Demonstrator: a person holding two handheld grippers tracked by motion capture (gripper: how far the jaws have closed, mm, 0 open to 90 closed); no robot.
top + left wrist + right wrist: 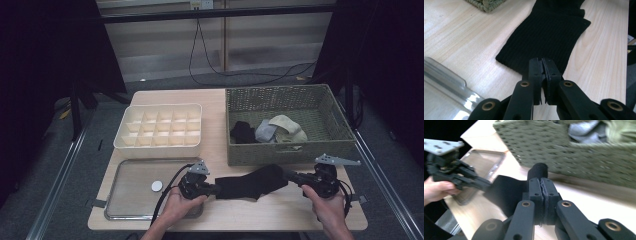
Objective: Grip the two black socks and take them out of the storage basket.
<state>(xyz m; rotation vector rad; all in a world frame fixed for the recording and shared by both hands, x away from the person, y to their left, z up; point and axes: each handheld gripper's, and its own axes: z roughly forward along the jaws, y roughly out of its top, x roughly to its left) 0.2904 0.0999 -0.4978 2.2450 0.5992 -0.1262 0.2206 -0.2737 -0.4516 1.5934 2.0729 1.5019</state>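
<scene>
So I'm pinching the black sock at both ends, left gripper and right gripper jaws clamped tight, stretching it flat along the worktop's near edge, probably for folding.

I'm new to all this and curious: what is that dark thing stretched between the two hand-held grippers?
A black sock spans it in the high view, the left gripper shut on one end and the right gripper on the other, above the wooden table.

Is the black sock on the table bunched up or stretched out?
Stretched out: the black sock lies lengthwise on the table, with the left gripper and right gripper clamped on opposite ends.
</scene>
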